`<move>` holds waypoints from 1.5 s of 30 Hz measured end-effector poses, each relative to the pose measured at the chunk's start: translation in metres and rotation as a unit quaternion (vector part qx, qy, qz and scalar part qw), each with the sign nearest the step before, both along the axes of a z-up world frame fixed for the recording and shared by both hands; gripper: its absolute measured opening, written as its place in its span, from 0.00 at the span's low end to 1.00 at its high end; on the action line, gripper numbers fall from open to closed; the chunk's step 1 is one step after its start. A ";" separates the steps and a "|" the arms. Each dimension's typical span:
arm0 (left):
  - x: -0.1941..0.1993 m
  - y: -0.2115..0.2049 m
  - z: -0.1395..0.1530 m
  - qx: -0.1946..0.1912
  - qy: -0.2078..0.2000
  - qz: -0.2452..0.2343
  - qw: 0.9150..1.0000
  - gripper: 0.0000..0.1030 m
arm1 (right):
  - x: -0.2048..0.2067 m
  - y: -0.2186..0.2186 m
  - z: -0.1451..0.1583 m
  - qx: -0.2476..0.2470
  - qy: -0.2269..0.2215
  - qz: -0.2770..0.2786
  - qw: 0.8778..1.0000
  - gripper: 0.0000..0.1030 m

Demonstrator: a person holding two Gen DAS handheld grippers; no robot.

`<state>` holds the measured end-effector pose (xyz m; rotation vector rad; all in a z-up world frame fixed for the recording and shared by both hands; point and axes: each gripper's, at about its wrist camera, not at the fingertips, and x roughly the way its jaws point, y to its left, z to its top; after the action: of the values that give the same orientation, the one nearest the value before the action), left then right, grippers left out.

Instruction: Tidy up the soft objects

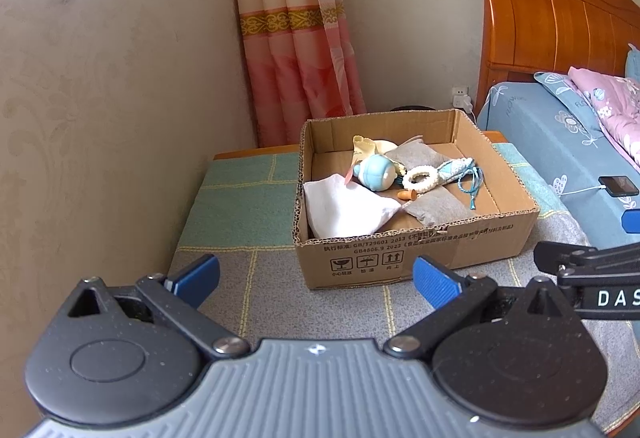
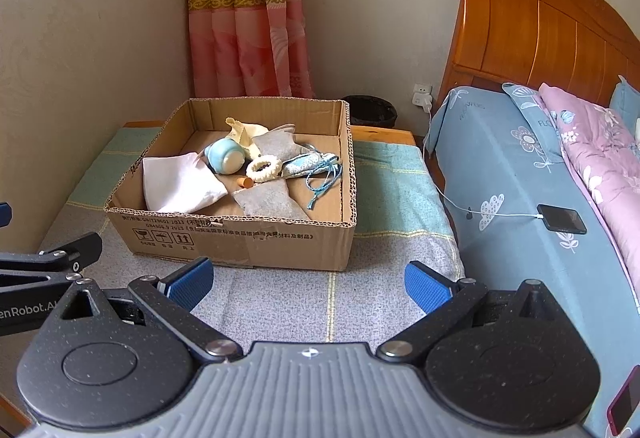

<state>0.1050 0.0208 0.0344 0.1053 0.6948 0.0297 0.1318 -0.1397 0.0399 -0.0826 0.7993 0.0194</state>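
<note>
An open cardboard box [image 1: 420, 246] [image 2: 240, 234] stands on a low table covered with a green and grey checked cloth [image 1: 240, 206] [image 2: 392, 190]. Inside lie a white cloth [image 1: 344, 208] [image 2: 180, 184], two grey pouches [image 1: 436, 206] [image 2: 270, 202], a pale blue round toy [image 1: 374, 172] [image 2: 225, 157], a white beaded ring [image 1: 420, 178] [image 2: 263, 168], a blue patterned pouch with a cord [image 1: 456, 168] [image 2: 306, 165] and a cream cloth [image 1: 366, 146] [image 2: 244, 132]. My left gripper [image 1: 316, 282] and right gripper [image 2: 308, 284] hover open in front of the box, both empty.
A bed with a blue flowered sheet [image 2: 512, 174], a pink quilt [image 2: 600, 142] and a wooden headboard [image 2: 532, 22] stands to the right. A phone on a charging cable [image 2: 562, 219] lies on it. A pink curtain [image 1: 292, 38] and a dark bin [image 2: 370, 111] are behind the table.
</note>
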 end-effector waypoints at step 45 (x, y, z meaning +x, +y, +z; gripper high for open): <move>-0.004 -0.002 0.000 0.003 0.003 0.003 1.000 0.99 | -0.005 0.001 0.003 0.000 -0.005 0.003 1.000 1.00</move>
<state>0.1008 0.0184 0.0347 0.1093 0.7015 0.0381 0.1264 -0.1388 0.0432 -0.0857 0.7892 0.0244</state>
